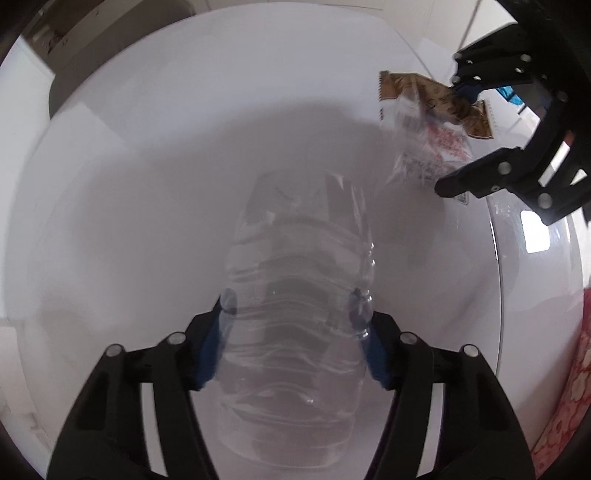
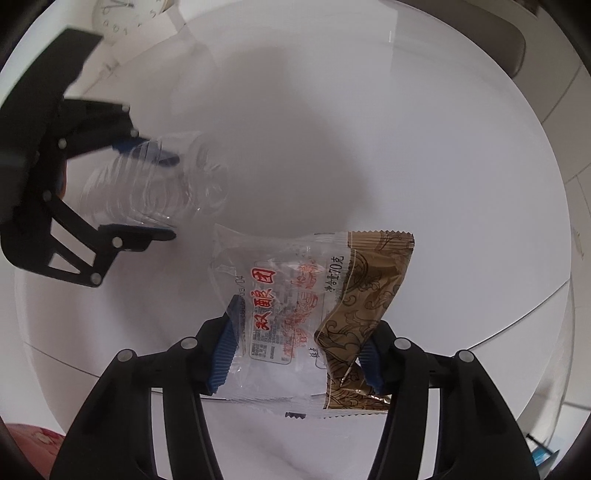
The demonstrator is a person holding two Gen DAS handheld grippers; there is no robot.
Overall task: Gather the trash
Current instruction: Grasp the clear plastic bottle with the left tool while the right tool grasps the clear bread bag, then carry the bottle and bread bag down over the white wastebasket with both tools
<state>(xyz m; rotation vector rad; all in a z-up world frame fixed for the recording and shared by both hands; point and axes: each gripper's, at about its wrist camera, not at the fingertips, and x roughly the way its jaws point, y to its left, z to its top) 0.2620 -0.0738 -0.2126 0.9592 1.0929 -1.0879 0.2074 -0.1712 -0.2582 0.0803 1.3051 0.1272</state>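
Observation:
A clear, ribbed plastic bottle [image 1: 295, 295] lies on the white round table [image 1: 147, 184]. My left gripper [image 1: 293, 314] points down over it, and both blue pads press on the bottle's sides. In the right wrist view the same bottle [image 2: 159, 184] sits between the left gripper [image 2: 175, 197] fingers. A snack wrapper [image 2: 295, 314], clear with red print and a gold-brown end, is pinched between the blue pads of my right gripper [image 2: 301, 325]; its gold edge is crumpled against the right pad. The left wrist view shows the wrapper [image 1: 432, 125] spanning the right gripper [image 1: 448, 138].
The white tabletop [image 2: 406, 147] has a seam line near its right edge. A grey chair seat [image 2: 517, 48] stands beyond the table. A white clock face [image 2: 125, 18] shows at the far edge. Red patterned cloth [image 1: 565, 387] lies beside the table.

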